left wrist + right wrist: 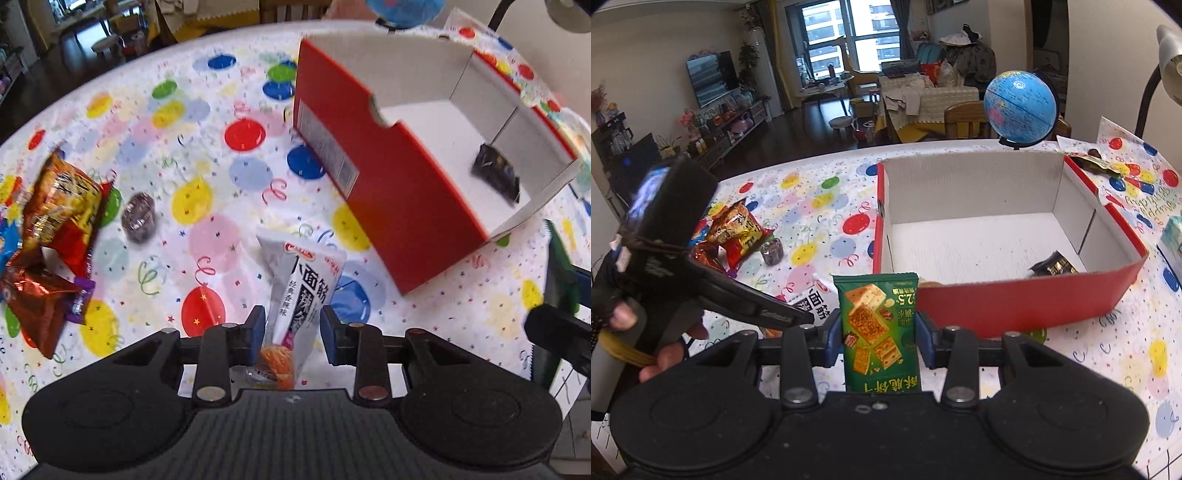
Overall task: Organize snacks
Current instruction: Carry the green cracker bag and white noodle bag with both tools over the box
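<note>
L gripper (292, 334) open round white packet (303, 288); R gripper (875, 341) pinching green packet (879, 328). Both light, crinkly, slippery; grab mid-body. Box (1015, 306) at 1 o'clock.

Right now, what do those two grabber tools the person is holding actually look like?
Both are black plastic. The left gripper and the right gripper each have two blue-padded fingers on black arms with round metal rivets, above two big round housings. In the right view, the left tool's black handle shows, gripped by a hand with a yellow strap.
</note>
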{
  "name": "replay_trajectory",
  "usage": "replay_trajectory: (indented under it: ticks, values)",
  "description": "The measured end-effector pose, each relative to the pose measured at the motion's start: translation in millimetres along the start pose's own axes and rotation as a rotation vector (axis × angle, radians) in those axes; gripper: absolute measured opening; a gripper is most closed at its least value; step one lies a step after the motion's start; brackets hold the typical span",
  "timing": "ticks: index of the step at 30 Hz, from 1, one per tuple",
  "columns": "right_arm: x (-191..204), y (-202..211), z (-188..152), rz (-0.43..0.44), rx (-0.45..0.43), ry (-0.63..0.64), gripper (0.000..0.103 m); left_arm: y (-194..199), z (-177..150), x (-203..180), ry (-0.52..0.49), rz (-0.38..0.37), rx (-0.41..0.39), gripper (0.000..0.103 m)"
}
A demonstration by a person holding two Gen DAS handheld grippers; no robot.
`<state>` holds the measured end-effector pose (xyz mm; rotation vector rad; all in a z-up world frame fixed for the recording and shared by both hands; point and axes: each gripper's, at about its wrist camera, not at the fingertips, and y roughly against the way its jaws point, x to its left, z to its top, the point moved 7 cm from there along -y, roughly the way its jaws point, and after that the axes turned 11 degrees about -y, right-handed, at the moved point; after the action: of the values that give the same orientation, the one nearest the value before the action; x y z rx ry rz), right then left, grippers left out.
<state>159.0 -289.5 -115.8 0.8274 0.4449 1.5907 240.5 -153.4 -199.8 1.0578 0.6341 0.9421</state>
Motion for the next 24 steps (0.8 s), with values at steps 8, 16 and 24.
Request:
replay_trajectory:
  ticks: [8, 16, 24]
  values:
    - [-4.1, -7.0, -7.2, -0.032, 0.014, -0.038, 0.039, -23.0, 1.0, -6.8, -0.036, -0.021, 0.042, 0.041]
    - [-5.2, -7.2, -6.9, -0.04, 0.013, -0.036, 0.039, -27.2, 1.2, 0.1, 0.016, -0.006, 0.041, 0.034]
    - [-10.2, -4.7, 1.9, -0.028, 0.003, -0.036, 0.039, -8.3, 1.2, 5.9, 0.085, 0.015, -0.009, 0.024]
